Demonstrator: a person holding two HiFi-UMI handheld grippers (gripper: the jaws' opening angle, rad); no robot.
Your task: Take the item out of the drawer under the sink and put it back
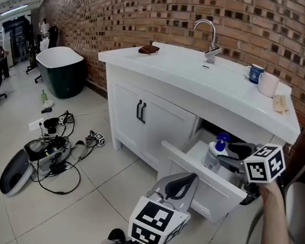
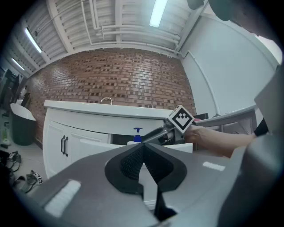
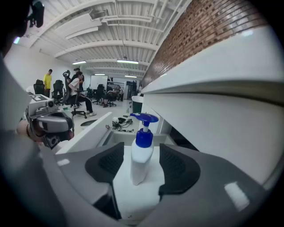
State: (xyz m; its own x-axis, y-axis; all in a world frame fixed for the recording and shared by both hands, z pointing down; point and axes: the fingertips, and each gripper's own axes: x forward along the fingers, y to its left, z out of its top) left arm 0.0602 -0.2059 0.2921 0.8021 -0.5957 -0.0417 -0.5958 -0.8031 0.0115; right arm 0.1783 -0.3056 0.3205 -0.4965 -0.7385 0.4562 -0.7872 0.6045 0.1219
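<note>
The right hand-held gripper [image 3: 141,147] stands wide open. The pump bottle [image 3: 141,162] sits upright between its pads [image 3: 106,162], seemingly with a sliver of gap on each side, though the wide lens makes contact hard to rule out. The bottle rests inside the open drawer [image 3: 84,133], whose front wall runs ahead and to the left of this hand-held gripper. Just above hangs the edge of the white tabletop [image 1: 172,65]. The left hand-held gripper [image 2: 143,150] is closed, pads together on nothing, and is held outside the drawer front. Far beyond it, the tap [image 1: 207,36] rises from the tabletop against the brick wall [image 1: 178,3].
</note>
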